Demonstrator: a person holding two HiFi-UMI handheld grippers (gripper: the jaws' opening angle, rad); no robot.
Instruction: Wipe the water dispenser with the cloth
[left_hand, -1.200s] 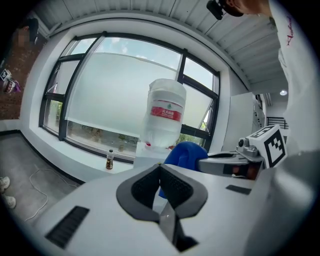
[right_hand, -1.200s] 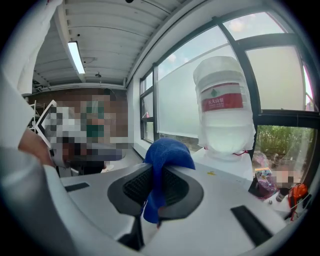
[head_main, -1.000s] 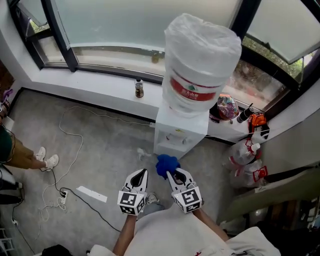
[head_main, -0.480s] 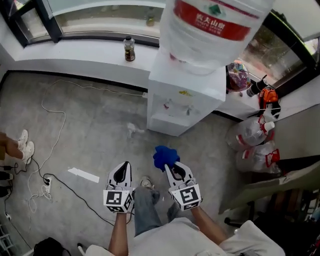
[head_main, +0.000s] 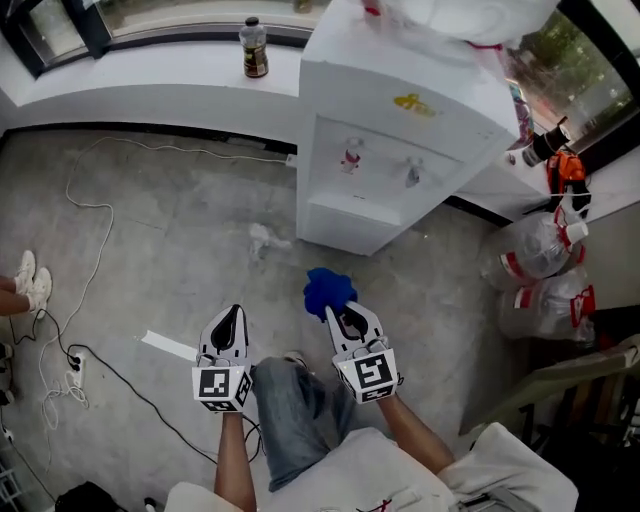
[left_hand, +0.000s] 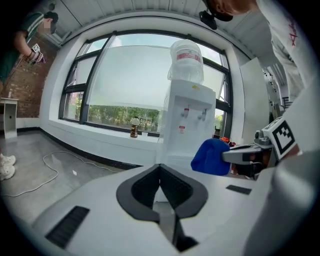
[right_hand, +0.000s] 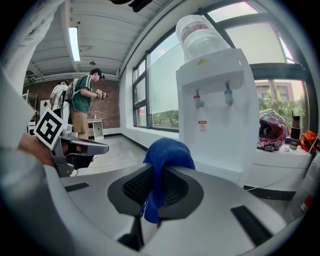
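A white water dispenser (head_main: 400, 140) stands on the floor against the window wall, with two taps on its front and a clear bottle (right_hand: 200, 35) on top. The dispenser (right_hand: 217, 110) fills the right gripper view just ahead, and the dispenser (left_hand: 186, 122) shows farther off in the left gripper view. My right gripper (head_main: 340, 318) is shut on a bunched blue cloth (head_main: 326, 290), the cloth (right_hand: 162, 165) held a short way in front of the dispenser's base. My left gripper (head_main: 227, 322) hangs beside it, shut and holding nothing.
A small brown bottle (head_main: 252, 47) stands on the window sill. White and black cables (head_main: 95, 215) trail over the grey floor at the left. Tied plastic bags (head_main: 545, 270) sit right of the dispenser. Another person's shoes (head_main: 28, 280) show at the far left.
The head view has tipped down and closer, so the dispenser now sits larger and higher in frame with the bottle mostly cut off. Both grippers hold the same pose, the cloth still gripped.
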